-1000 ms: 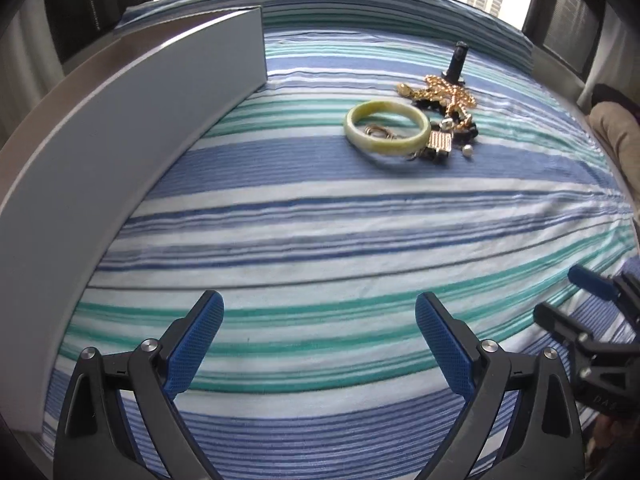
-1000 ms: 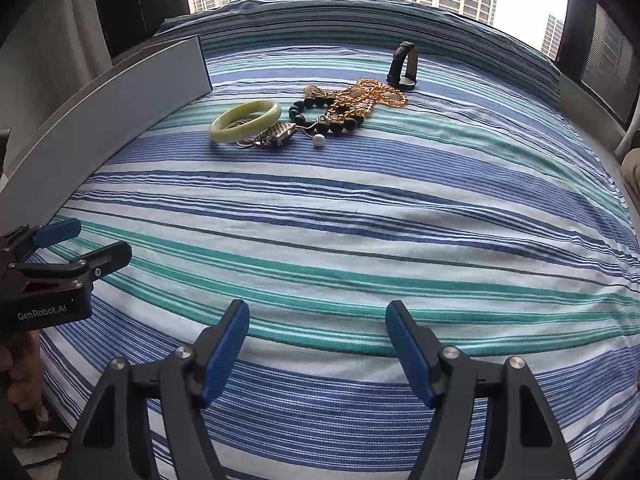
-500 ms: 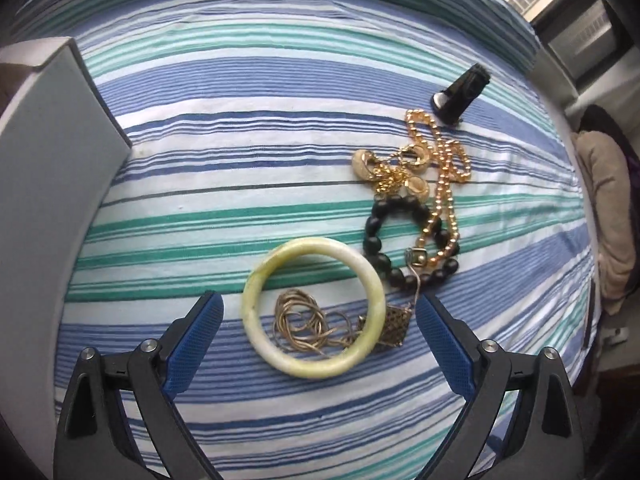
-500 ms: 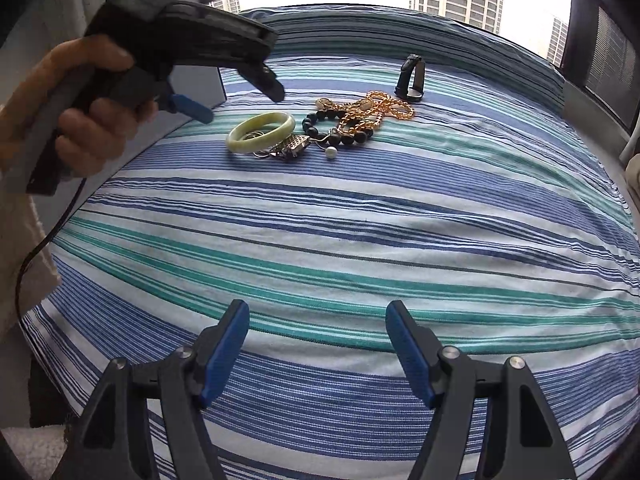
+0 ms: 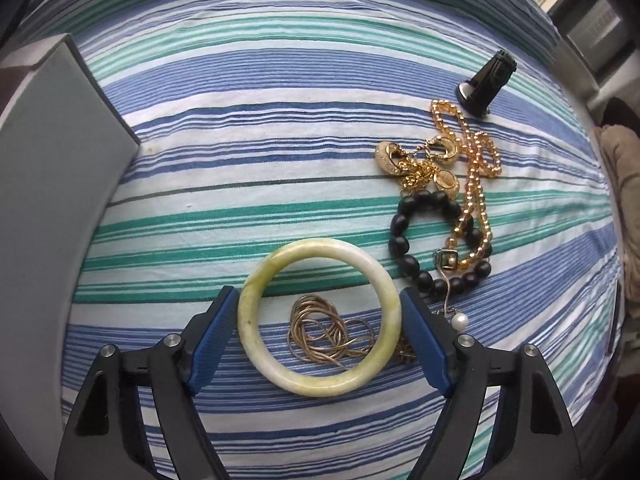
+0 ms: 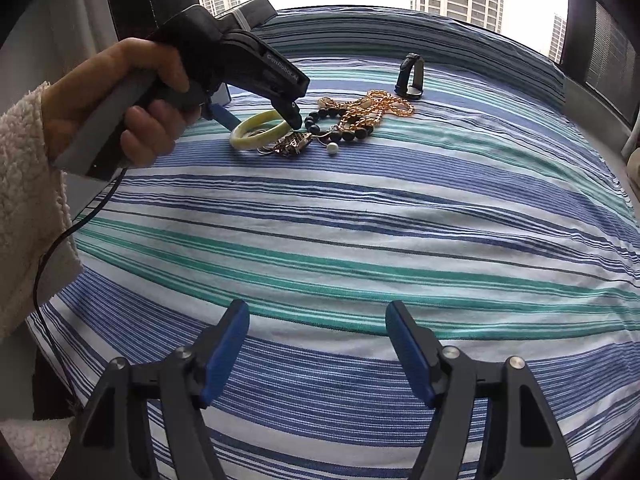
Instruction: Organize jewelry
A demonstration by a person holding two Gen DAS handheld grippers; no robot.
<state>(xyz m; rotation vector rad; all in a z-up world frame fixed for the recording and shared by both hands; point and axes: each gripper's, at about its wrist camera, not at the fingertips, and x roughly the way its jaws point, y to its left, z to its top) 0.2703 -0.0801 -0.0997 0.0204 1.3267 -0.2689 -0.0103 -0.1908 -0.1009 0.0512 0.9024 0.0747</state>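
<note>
A pale green jade bangle [image 5: 320, 316] lies flat on the striped bedsheet, with a thin gold chain [image 5: 328, 332] tangled inside it. My left gripper [image 5: 320, 320] straddles the bangle, one blue pad on each side, close to or touching its rim. Right of it lie a black bead bracelet [image 5: 432, 248], a gold bead necklace [image 5: 476, 184], gold earrings [image 5: 412, 164] and a pearl drop [image 5: 460, 322]. In the right wrist view the left gripper [image 6: 256, 116] comes down over the bangle [image 6: 256, 132]. My right gripper [image 6: 318, 348] is open and empty, low over the near sheet.
A grey open box lid [image 5: 52, 184] stands at the left of the bed. A black watch band [image 5: 488, 80] stands beyond the jewelry pile, also in the right wrist view [image 6: 410, 76]. The striped sheet [image 6: 400, 220] stretches between my right gripper and the pile.
My left gripper moved from the near left of the bed to the jewelry pile, came down over the bangle and narrowed its jaws around it. The right gripper stayed put.
</note>
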